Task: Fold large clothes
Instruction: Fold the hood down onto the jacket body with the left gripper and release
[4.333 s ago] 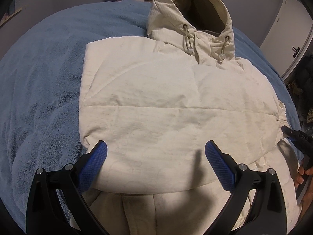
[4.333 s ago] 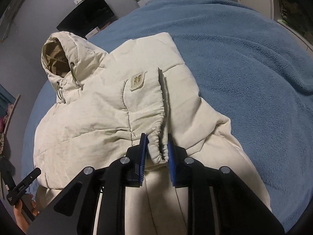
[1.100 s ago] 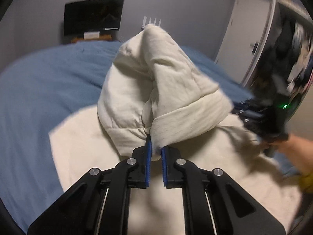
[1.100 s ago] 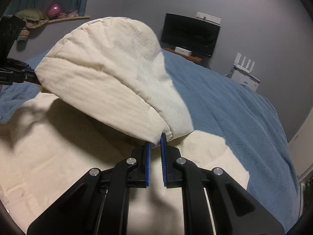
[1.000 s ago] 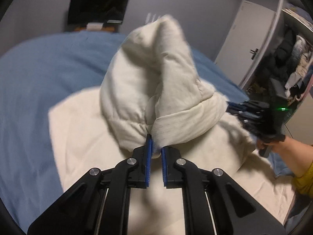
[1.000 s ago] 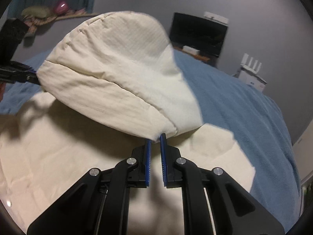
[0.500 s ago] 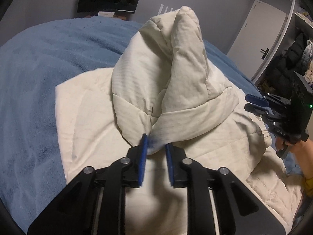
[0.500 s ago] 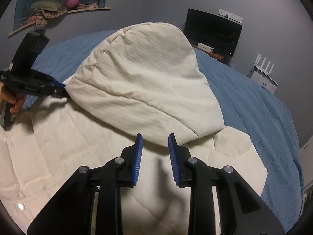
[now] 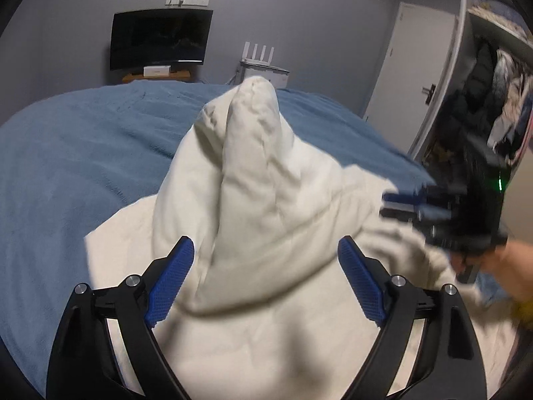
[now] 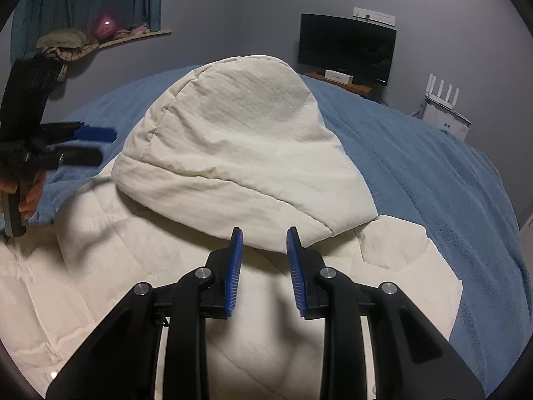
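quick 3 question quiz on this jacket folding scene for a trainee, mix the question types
1. True or false: the left gripper is clamped on the cream jacket.
2. Multiple choice: the jacket lies on A) a wooden floor B) a blue blanket C) a glass desk.
3. Fill in: the white router stands to the ___ of the black monitor in the right wrist view.

Key: 1 false, both grippers are open, including the right gripper. 2 B. 3 right.

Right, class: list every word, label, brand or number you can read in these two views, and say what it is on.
None can be read.
White box under the monitor: print too small.
White strip above the monitor: marks blurred.
Cream jacket: no label showing.
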The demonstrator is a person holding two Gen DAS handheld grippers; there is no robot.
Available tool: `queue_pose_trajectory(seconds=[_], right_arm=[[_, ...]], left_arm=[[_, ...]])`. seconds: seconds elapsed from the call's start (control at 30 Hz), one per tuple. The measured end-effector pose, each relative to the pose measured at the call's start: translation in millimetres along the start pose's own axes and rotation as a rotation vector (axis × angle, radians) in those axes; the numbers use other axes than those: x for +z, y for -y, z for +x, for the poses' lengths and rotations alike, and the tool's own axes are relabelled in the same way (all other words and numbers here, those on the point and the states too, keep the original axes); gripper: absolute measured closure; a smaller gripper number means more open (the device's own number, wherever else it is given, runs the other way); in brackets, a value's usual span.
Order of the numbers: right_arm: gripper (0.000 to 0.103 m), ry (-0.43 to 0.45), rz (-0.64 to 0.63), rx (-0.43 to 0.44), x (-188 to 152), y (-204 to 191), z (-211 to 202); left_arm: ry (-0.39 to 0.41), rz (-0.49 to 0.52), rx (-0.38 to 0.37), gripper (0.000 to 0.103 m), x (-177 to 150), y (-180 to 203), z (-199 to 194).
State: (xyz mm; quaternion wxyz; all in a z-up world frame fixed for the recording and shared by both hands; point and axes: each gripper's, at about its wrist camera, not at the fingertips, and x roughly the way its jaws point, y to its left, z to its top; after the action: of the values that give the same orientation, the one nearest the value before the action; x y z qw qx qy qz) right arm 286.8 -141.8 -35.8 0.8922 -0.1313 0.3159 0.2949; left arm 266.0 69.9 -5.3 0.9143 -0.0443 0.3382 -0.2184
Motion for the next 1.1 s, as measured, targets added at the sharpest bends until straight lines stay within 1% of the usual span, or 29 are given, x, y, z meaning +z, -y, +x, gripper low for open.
queue_pose_trajectory(seconds=[0.03, 0.07, 0.1, 0.13, 0.17, 0.2, 0.27, 0.3, 0.37, 0.4, 0.43, 0.5, 0.53, 0.57, 0.6, 0.67, 0.73, 0.83, 0.93, 1.03, 1.1], right_arm=[[0.079, -0.003, -0.004, -0.010, 0, -1, 0], [0.079, -0.008, -0.009, -0.024, 1, -1, 2], [0.079, -0.012, -0.010, -0.036, 1, 0, 3], [0.079, -0.014, -0.006, -0.041, 2, 1, 5], [0.079, -0.012, 0.003, -0.044, 3, 3, 5], [0.079, -0.008, 0.010, -0.046, 4, 4, 5], [0.079, 0.006, 0.026, -0.048, 9, 8, 6], [0.079, 0.012, 0.036, -0.050, 12, 11, 9], [0.079, 0.003, 0.048, -0.056, 15, 13, 17], [0.079, -0.016, 0.054, -0.057, 15, 15, 24], [0.079, -0.049, 0.067, -0.049, 15, 17, 34], [0.079, -0.125, 0.105, -0.003, 11, 20, 56], [0.079, -0.154, 0.112, 0.008, 9, 20, 63], [0.079, -0.180, 0.115, 0.020, 6, 19, 72], [0.079, -0.193, 0.112, 0.024, 4, 18, 76], [0.079, -0.225, 0.085, 0.008, -3, 12, 90], [0.079, -0.251, 0.067, -0.008, -8, 8, 100], [0.079, -0.252, 0.085, -0.002, -7, 11, 99], [0.079, -0.258, 0.082, -0.010, -8, 11, 96], [0.079, -0.204, 0.086, -0.013, -4, 8, 83], [0.079, -0.142, 0.097, -0.013, 0, 8, 69]], left_arm=[[-0.025, -0.022, -0.009, 0.021, 4, -2, 9], [-0.060, -0.041, -0.014, 0.035, 7, -4, 18], [-0.094, -0.056, -0.017, 0.068, 9, -6, 25], [-0.136, -0.072, -0.031, 0.079, 9, -9, 34], [-0.150, -0.083, -0.034, 0.084, 8, -12, 37], [-0.145, -0.089, -0.034, 0.087, 7, -13, 36], [-0.117, -0.134, -0.074, 0.088, 4, -17, 29], [-0.109, -0.175, -0.101, 0.089, 2, -23, 26], [-0.101, -0.309, -0.180, 0.090, -7, -43, 25], [-0.101, -0.360, -0.208, 0.093, -13, -51, 24], [-0.103, -0.436, -0.242, 0.093, -21, -64, 26], [-0.109, -0.524, -0.266, 0.094, -31, -82, 29], [-0.113, -0.564, -0.263, 0.094, -37, -91, 32], [-0.123, -0.571, -0.244, 0.094, -40, -96, 35], [-0.136, -0.556, -0.209, 0.094, -42, -96, 38], [-0.164, -0.535, -0.166, 0.094, -49, -99, 46], [-0.176, -0.543, -0.152, 0.094, -60, -102, 54], [-0.188, -0.538, -0.145, 0.094, -67, -101, 61], [-0.210, -0.465, -0.100, 0.094, -66, -91, 64], [-0.198, -0.382, -0.047, 0.092, -61, -77, 60], [-0.191, -0.332, -0.016, 0.090, -61, -68, 55]])
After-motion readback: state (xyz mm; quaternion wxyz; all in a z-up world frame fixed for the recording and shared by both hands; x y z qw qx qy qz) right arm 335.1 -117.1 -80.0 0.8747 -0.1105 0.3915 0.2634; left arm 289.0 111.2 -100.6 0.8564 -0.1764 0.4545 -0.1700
